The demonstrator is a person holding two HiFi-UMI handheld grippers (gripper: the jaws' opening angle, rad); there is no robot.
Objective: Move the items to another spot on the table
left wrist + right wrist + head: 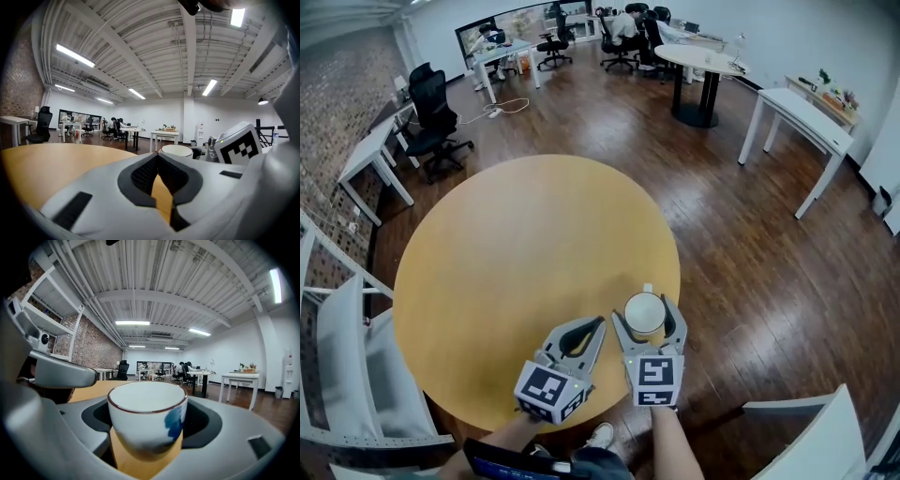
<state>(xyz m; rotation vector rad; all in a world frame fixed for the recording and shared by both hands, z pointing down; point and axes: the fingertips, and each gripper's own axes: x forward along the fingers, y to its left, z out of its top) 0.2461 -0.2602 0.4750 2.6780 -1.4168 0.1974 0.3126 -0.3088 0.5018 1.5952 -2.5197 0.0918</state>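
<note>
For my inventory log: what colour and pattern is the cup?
The cup is white, brown rim, blue blotch on side; clearest in right gripper view.

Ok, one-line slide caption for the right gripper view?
Right hand-held gripper closed on a white cup with a blue mark, at the wooden table.

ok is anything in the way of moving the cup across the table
Nothing visible. The right tongs grip the cup, and the table ahead is bare; only the shut left tongs sit just to its left.
</note>
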